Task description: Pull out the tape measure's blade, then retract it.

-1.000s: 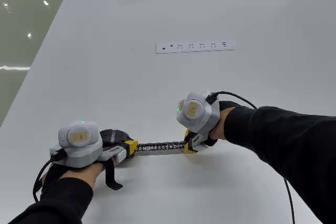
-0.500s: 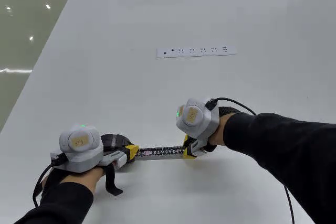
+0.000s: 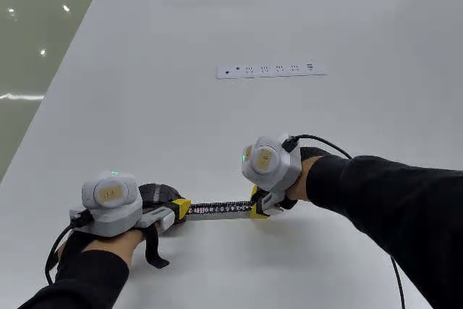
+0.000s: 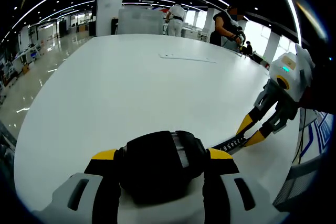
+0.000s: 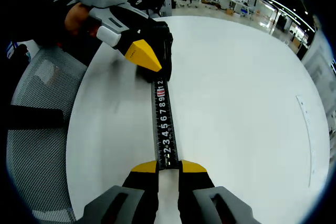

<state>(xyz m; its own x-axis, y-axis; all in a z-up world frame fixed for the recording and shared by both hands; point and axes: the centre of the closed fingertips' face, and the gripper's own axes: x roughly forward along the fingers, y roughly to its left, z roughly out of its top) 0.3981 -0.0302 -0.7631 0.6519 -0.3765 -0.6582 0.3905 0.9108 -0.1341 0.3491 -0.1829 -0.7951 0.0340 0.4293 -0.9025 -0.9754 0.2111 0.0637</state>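
On table (image 3: pixel 217 19): left gripper (image 4: pixel 163 156) grips case (image 3: pixel 156 194), right gripper (image 5: pixel 168 167) blade (image 5: pixel 164 124) (partly out).

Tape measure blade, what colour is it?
Blade: dark with pale numerals, some red; best in the right gripper view.

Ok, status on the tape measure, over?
Left gripper shut on the tape measure. Right gripper shut on the tip of the blade. Short length out, straight between them. Power strip far off, nothing in the way.
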